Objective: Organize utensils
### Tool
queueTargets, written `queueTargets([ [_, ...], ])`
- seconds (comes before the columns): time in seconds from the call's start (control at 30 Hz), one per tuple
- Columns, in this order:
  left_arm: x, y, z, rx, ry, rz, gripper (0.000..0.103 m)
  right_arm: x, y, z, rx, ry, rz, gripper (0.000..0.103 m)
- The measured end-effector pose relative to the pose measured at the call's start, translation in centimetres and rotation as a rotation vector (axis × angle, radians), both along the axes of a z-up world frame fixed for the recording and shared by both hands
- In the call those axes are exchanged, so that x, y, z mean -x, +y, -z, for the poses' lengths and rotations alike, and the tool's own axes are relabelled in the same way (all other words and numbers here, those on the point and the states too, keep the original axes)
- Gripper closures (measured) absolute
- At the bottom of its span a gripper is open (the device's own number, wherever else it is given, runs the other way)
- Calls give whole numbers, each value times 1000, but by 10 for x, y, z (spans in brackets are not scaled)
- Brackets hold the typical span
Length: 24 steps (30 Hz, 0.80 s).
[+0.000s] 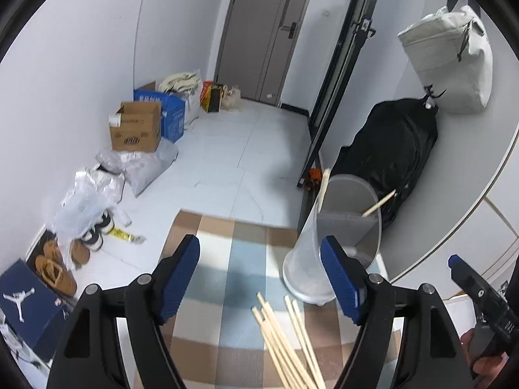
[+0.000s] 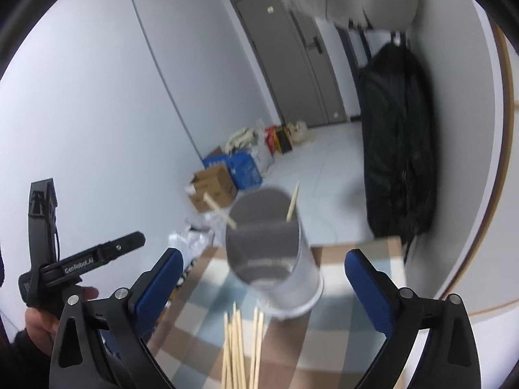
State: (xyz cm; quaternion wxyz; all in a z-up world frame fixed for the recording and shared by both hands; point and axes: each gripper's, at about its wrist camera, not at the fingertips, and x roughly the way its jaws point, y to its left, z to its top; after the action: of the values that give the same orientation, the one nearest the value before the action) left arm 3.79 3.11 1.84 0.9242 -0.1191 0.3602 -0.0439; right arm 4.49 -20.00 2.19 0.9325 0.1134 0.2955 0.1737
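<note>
While both grippers hang empty over the checked cloth on the counter, the step in hand looks like picking the next chopstick from the loose pile. The left gripper has its jaws spread wide with nothing between them, and the right gripper is spread wider yet, also bare.

The chopsticks lie in a loose fan at the bottom centre of both views, their long axes running from the lower edge up toward the utensil holder, tips pointing at it. The holder is a pale, divided cylinder standing just beyond the pile, right of centre in the left wrist view and at centre in the right. Two chopsticks already lean in it: one stands near upright at the far rim, the other slants out to the upper left.

To do this well, I would close on a single stick, across its long axis and near the middle, so it neither pivots nor drags its neighbours. The sticks overlap, so taking an outer one seems safest. The holder looks light and may tip if nudged.
</note>
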Motion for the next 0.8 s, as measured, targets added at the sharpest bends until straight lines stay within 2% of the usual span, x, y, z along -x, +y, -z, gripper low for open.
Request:
queueTargets([
  [0.17, 2, 7, 24, -16, 38, -33, 29, 5, 10, 28, 35, 74, -15, 2],
  [0.4, -3, 42, 51, 36, 107, -125, 29, -1, 42, 61, 106, 180, -87, 5],
  [0.5, -3, 58, 55, 95, 118, -162, 29, -9, 64, 76, 139, 225, -141, 17],
  [0.67, -2, 73, 57, 113, 136, -175, 29, -28, 99, 106, 191, 319, -192, 40],
  [0.7, -1, 75, 59, 125, 138, -175, 29, -33, 106, 112, 199, 342, -199, 47],
  [0.8, -1, 83, 62, 169, 156, -174, 29, -46, 125, 125, 229, 379, -235, 53],
])
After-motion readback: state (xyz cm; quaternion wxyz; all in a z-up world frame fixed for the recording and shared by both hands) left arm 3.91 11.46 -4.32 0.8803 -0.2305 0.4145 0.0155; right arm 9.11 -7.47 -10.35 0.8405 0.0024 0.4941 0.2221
